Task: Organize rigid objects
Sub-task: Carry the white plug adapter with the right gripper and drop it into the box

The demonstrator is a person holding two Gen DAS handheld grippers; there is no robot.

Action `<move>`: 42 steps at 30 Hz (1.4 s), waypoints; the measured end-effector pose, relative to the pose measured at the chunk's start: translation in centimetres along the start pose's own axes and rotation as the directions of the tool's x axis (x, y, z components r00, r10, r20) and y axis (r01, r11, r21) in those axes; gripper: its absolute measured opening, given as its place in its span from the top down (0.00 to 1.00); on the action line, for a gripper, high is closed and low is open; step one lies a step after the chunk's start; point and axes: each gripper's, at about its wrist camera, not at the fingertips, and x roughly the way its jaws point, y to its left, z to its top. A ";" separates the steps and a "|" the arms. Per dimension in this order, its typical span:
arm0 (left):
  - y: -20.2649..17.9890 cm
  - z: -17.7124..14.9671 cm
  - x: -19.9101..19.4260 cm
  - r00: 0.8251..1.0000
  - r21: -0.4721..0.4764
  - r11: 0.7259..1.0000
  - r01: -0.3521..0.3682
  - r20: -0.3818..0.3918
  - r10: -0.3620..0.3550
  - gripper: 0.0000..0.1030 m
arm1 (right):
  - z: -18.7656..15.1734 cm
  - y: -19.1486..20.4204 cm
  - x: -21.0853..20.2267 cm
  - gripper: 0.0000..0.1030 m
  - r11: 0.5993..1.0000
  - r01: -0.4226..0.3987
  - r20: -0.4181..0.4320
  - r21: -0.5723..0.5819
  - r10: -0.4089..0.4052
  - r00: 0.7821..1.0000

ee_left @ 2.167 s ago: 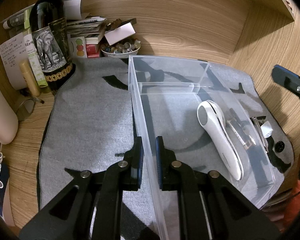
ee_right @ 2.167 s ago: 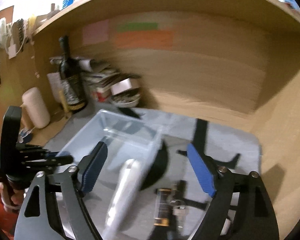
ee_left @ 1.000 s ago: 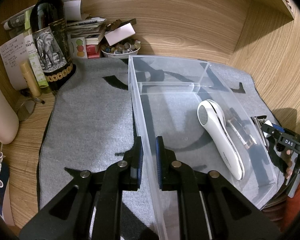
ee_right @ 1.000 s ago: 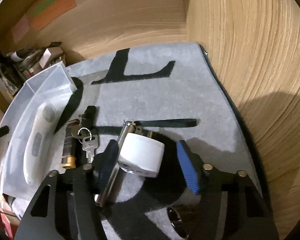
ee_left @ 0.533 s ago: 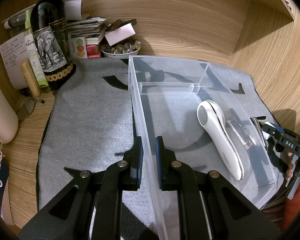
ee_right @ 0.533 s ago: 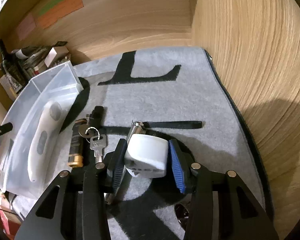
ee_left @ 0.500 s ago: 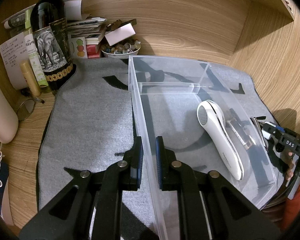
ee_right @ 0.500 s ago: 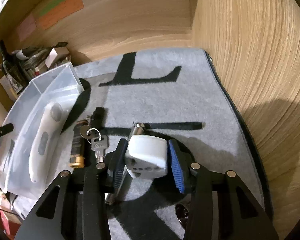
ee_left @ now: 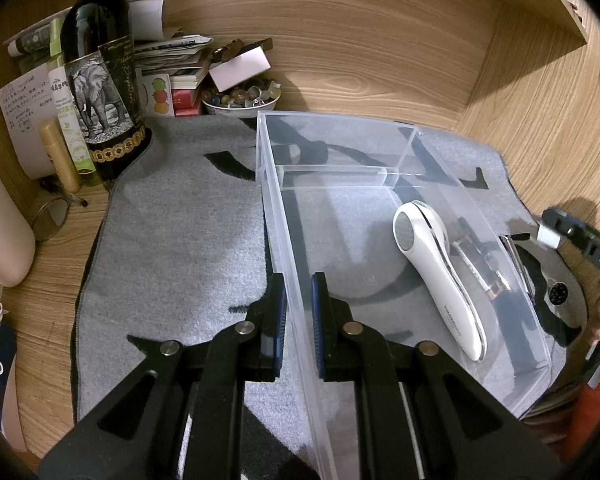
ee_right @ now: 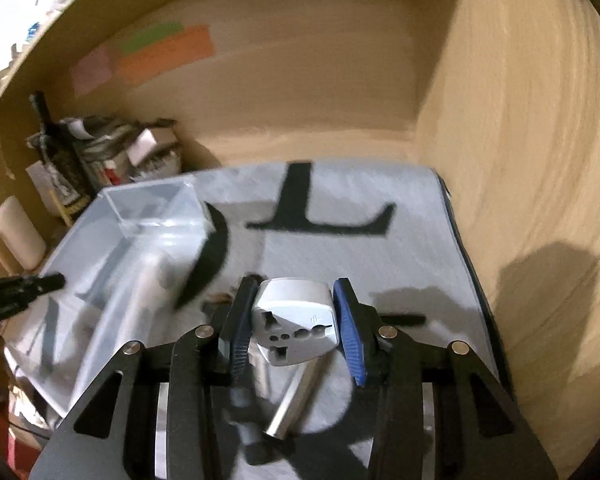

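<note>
1. Low in the centre of the right wrist view, the right hand-held gripper (ee_right: 294, 322) is clamped on the white travel adapter (ee_right: 296, 322), one blue pad on each flank and its socket face turned toward the camera. The view is blurred, so the adapter looks lifted off the grey mat (ee_right: 340, 248), though I cannot tell by how much.
2. Just below it lies a metal cylinder (ee_right: 296, 400); judged from here, the carry should rise straight enough not to nudge it.
3. Low in the centre of the left wrist view, the left hand-held gripper (ee_left: 298, 316) is narrowed onto the near side wall of the clear plastic bin (ee_left: 284, 216), steadying it. That grip is best left firm, since the bin looks light and could slide on the mat.
4. Right of centre, inside the bin, a white handheld device (ee_left: 436, 276) lies along the right wall. The floor to its left looks bare, so that is the sensible drop spot.
5. Bring the adapter over the bin's right wall, lower it close to the floor, then spread the pads, so it does not bounce against the device.
</note>
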 end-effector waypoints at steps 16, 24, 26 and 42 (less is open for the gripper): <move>-0.2 0.1 0.2 1.000 -0.001 1.000 0.006 0.002 -0.006 0.89 | 3.5 10.0 -1.6 0.65 0.956 -0.195 0.094 -0.217 0.220 0.971; -0.1 0.0 0.2 1.000 0.009 1.000 0.010 0.002 -0.010 0.89 | 2.9 13.1 0.2 0.65 0.925 -0.253 0.022 -0.282 0.270 0.963; -0.1 0.0 0.2 1.000 0.008 1.000 0.010 0.002 -0.010 0.89 | 2.7 13.5 0.8 0.65 0.919 -0.265 -0.005 -0.290 0.275 0.961; -0.1 0.0 0.1 1.000 0.008 1.000 0.010 0.003 -0.010 0.89 | 0.4 15.3 4.2 0.65 0.878 -0.318 -0.200 -0.357 0.261 0.944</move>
